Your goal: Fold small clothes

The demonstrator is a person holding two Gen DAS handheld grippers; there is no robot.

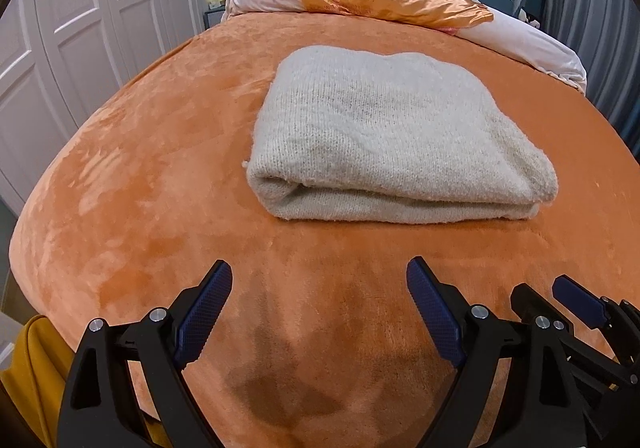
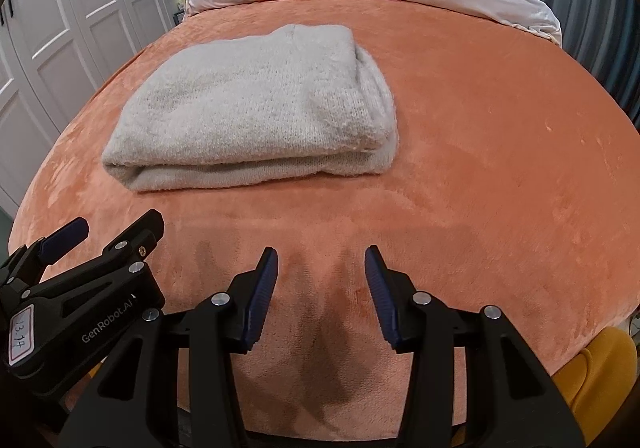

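Left claw [image 1: 320,280] and right claw [image 2: 321,268] side by side, jaws apart, empty.

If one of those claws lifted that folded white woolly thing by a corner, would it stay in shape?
Probably not. The folded knit looks soft and thick, with loose stacked layers at its near edge, so it would likely droop and unfold. Its fuzzy surface should grip rather than slip. It seems light but bulky.

Yellow cloth [image 1: 28,376] cut by frame edge; sweater [image 1: 392,135] inner folds hidden.

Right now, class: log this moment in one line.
left gripper: open, empty | right gripper: open, empty | white knit sweater: folded on orange blanket | grippers clear of sweater
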